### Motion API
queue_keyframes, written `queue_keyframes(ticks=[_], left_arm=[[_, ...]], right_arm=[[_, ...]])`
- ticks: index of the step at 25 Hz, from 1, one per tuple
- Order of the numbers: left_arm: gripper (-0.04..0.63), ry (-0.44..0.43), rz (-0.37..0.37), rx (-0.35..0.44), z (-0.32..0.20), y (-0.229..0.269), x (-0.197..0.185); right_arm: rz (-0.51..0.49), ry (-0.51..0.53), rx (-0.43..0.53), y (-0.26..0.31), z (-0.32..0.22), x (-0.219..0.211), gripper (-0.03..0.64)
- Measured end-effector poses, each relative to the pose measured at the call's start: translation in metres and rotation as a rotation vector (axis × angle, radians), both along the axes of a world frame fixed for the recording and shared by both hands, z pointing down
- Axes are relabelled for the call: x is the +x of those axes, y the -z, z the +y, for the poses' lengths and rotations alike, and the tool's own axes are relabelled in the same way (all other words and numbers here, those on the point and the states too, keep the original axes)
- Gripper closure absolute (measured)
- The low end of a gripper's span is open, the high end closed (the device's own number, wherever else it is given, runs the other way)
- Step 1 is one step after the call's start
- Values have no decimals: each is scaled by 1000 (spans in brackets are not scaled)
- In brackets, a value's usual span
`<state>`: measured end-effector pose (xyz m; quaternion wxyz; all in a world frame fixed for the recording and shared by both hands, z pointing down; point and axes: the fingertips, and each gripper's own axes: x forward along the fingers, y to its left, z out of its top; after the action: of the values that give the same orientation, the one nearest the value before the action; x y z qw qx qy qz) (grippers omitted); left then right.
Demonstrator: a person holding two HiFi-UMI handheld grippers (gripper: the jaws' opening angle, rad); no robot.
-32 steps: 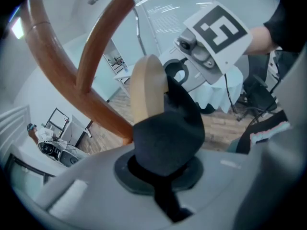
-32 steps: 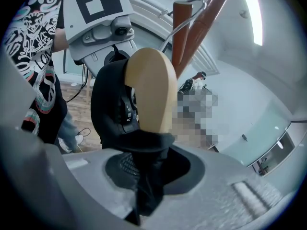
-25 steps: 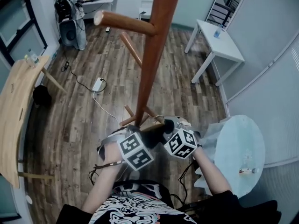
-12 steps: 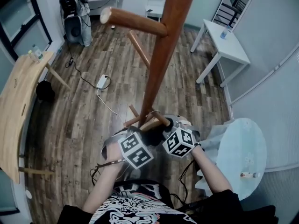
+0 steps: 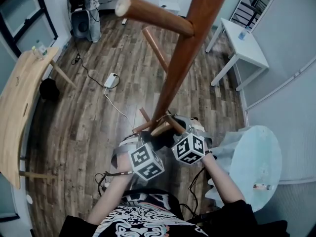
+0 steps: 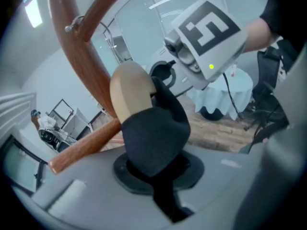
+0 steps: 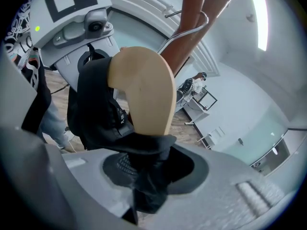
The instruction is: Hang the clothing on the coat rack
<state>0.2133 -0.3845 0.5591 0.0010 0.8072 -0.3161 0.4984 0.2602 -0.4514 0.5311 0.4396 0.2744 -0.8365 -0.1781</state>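
Black garment (image 7: 91, 104) bunched over a pale wooden hanger (image 7: 144, 87) (only the hanger's rounded end shows), low beside the reddish-brown coat rack (image 5: 185, 58), pole slanting upward, upper peg (image 5: 153, 16) bare.

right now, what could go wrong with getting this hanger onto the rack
1. The right gripper's jaws have just been opening with the black garment between them; it may slide off the wooden hanger.
2. I can't tell whether the metal hook is seated on the coat rack; releasing now could drop everything.

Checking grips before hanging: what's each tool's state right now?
Left tool: closed on the black fabric garment.
Right tool: jaws have just been opening, garment pinched between them.
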Motion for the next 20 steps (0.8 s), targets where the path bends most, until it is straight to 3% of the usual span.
queue_keyframes(ticks=[10, 17, 20], left_arm=[[515, 40, -118, 199, -16, 1, -18], [362, 54, -95, 168, -8, 2, -22], [337, 57, -72, 177, -6, 3, -22]], right_arm=[[-61, -95, 29, 5, -15, 6, 420], [-71, -113, 33, 4, -9, 12, 419], [-74, -121, 9, 4, -7, 18, 391]])
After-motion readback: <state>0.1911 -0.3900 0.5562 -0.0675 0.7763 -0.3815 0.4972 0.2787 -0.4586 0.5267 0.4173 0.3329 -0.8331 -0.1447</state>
